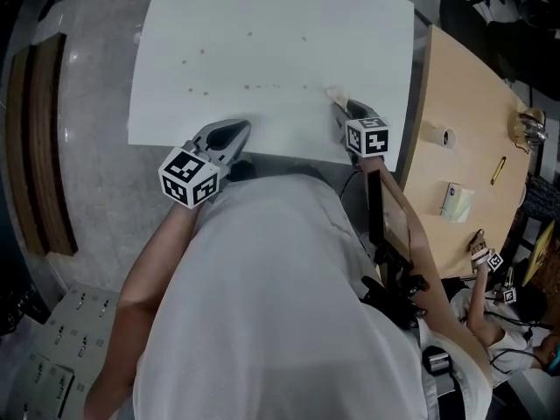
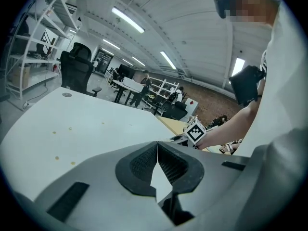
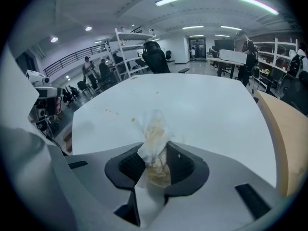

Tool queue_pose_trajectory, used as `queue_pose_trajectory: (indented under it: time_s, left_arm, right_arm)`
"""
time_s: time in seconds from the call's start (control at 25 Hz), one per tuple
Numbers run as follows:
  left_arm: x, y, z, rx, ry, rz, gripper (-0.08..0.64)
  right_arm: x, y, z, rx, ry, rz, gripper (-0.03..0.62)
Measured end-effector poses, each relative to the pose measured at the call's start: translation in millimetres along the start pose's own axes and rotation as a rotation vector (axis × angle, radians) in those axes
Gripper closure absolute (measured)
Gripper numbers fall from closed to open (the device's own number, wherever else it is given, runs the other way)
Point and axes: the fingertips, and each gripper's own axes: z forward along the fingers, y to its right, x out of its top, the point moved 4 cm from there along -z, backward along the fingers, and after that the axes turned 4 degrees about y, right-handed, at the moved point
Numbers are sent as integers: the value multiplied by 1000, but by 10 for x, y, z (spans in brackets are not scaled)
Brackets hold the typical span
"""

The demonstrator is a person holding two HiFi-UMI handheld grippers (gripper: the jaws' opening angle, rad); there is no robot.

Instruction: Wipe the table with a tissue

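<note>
White desk [image 1: 280,24], brown spots [image 1: 248,87]: your right tongs [image 1: 337,103] clench a protruding tissue [image 3: 154,129] to wipe them; left tongs [image 2: 157,148] clenched, empty.

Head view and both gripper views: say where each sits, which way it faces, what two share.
Head view: on the head, steeply down at the white table; torso, forearms, left claw, right claw.
Left gripper view: on the left claw, across the table; shut jaws, right forearm.
Right gripper view: on the right claw, across the table; jaws pinch a crumpled stained white tissue.
Head and left gripper views share the right claw.
</note>
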Motion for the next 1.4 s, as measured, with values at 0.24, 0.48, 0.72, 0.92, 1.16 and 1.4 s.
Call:
queue_pose_trajectory:
  time_s: [0.24,0.48,0.72,0.92,1.16,1.4]
  left_arm:
    - [52,-38,-36,-59,-9,19,552]
    - [140,-126,-79,-102,-7,44,552]
    - [103,-200,-184,-124,-17,53,552]
    - [57,-290,-285,-104,-25,39,552]
    - [51,-439,-360,-68,-32,24,552]
    - [86,-363,-286,-25,-47,11,552]
  right_arm:
    - [-128,-322,-67,54,-13,82,470]
    - [-68,-438,-319,45,220,376,469]
    - [78,-134,-579,-100,366,472,469]
    - [137,-262,-425,-108,319,435,469]
    - [91,-297,-72,-102,194,399,469]
    - [289,-237,111,-38,173,349,469]
